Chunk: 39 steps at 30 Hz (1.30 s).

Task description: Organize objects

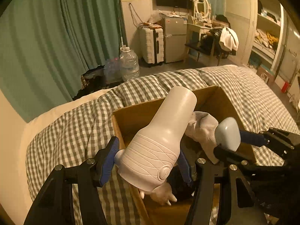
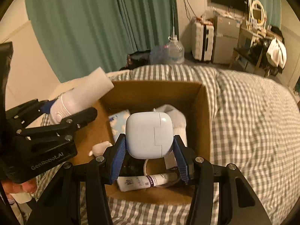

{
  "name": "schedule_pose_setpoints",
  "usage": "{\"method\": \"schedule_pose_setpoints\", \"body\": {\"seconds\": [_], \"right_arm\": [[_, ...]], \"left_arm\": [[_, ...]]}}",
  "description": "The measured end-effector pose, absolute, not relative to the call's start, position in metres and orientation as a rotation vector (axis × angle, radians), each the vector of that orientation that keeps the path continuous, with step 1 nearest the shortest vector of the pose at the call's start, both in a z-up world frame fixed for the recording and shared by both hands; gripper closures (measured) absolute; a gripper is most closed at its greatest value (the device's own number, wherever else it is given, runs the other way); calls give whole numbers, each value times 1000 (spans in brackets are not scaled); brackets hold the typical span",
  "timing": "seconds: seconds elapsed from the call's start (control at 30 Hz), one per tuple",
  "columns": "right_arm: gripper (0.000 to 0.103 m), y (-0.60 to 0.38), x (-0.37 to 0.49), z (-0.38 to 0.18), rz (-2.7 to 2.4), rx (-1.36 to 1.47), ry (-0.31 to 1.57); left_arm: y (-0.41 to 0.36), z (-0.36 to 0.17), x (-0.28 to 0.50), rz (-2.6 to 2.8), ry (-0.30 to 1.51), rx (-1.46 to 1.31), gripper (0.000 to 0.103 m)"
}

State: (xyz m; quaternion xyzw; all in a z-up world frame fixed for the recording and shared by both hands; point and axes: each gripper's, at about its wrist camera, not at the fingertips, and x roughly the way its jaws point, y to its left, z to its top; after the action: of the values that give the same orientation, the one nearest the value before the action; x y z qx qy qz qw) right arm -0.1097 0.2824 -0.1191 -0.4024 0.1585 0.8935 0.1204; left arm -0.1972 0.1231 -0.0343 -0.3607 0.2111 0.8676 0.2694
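My left gripper [image 1: 148,161] is shut on a white ribbed bottle [image 1: 163,133] and holds it tilted above the left edge of an open cardboard box [image 1: 223,97] on the bed. It also shows in the right wrist view [image 2: 75,101]. My right gripper [image 2: 150,153] is shut on a pale blue rounded case [image 2: 149,135] and holds it above the box [image 2: 204,112]; the case shows in the left view [image 1: 227,133]. Inside the box lie white socks [image 2: 178,118], a tissue pack [image 2: 118,121], a white tube [image 2: 146,181] and a small white figure [image 2: 100,147].
The box sits on a grey checked duvet [image 2: 253,131]. Green curtains [image 1: 56,37] hang behind the bed. Water jugs [image 1: 129,63], a suitcase [image 1: 151,45], a small fridge [image 1: 174,39] and a cluttered desk [image 1: 202,31] stand on the far floor.
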Motion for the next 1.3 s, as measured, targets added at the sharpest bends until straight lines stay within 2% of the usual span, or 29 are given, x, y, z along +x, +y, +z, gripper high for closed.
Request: {"method": "schedule_pose_setpoints", "body": {"seconds": [0.2,0.5,0.57,0.6,0.77,1.13,1.3], "right_arm": [[53,291,-117,-146,2597,-1228,493],[53,287,-114,-149,2573,-1250,477],[53,286,-110,-146,2565,-1243,474],[51,286,-108,-143,2564,-1233,472],[35,286,-92,-117,2553,-1176,441],[23,280,-46,-38,2546,-1010,410],[22,264,-18,1,2557,-914,346]], "left_arm": [[136,-52,-207,2321,624,-974,42],[147,-66,-206,2307,691,-999,40],[146,-65,-206,2301,681,-1023,39],[145,-63,-205,2308,680,-1024,34],[135,-43,-195,2341,615,-1017,14],[108,47,-142,2457,571,-848,4],[91,92,-108,2513,504,-740,1]]}}
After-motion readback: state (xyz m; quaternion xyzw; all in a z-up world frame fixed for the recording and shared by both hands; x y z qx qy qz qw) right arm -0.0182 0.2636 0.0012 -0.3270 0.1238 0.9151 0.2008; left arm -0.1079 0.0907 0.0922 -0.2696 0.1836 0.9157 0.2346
